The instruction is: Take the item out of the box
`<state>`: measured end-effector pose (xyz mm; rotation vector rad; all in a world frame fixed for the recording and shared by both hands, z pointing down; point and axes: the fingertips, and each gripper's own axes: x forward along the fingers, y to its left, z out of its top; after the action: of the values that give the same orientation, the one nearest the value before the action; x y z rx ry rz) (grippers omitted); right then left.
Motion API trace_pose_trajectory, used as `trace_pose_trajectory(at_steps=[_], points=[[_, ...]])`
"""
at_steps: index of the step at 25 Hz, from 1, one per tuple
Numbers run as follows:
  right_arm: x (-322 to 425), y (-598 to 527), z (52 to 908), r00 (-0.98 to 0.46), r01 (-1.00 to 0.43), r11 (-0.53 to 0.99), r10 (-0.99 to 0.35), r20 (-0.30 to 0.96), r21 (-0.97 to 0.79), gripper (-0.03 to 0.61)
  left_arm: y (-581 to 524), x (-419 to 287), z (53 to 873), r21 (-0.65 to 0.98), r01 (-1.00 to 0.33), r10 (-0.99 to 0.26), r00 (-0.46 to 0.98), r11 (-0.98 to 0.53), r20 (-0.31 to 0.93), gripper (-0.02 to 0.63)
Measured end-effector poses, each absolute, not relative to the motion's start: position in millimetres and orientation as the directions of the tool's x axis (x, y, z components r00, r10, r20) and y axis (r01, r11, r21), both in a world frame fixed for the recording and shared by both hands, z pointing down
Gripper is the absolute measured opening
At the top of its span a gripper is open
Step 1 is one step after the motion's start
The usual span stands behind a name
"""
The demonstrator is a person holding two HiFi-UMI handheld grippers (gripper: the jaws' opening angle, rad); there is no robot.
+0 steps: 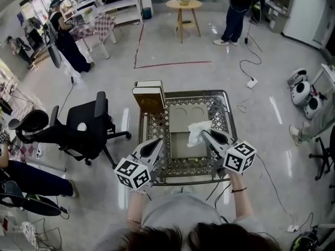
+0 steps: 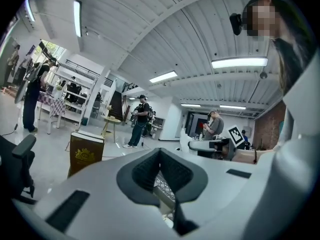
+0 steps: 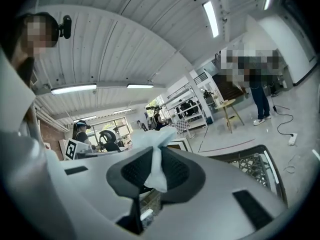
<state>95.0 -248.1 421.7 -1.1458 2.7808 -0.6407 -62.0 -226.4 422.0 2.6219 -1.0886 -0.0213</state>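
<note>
A crumpled white tissue (image 1: 198, 132) hangs above the grey cardboard insert (image 1: 182, 120) in the middle of the lattice-top table (image 1: 184, 179). My right gripper (image 1: 204, 135) is shut on it, and in the right gripper view the tissue (image 3: 159, 143) sticks up from between the pads of that gripper (image 3: 156, 173). The brown box (image 1: 148, 98) with its cream lid open stands at the table's back left corner. It also shows in the left gripper view as a brown box (image 2: 84, 154) with a gold emblem. My left gripper (image 1: 155, 146) hovers over the table's left side, its jaws together and empty (image 2: 161, 178).
A black office chair (image 1: 78, 127) stands left of the table. Farther off are a round wooden table (image 1: 183, 5), shelving (image 1: 112, 4) and standing people (image 1: 67, 41). A cable and power strip (image 1: 251, 82) lie on the floor at the right.
</note>
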Motion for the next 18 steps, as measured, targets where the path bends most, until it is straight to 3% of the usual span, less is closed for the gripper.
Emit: trace_pose_trajectory(at_steps=[18], points=[[122,-241,343,-0.683,-0.696,0.67,-0.728,-0.049,-0.258,0.071,-228,-70,353,0.078,-0.712,-0.713,0.701,-0.698,0.019,0.017]])
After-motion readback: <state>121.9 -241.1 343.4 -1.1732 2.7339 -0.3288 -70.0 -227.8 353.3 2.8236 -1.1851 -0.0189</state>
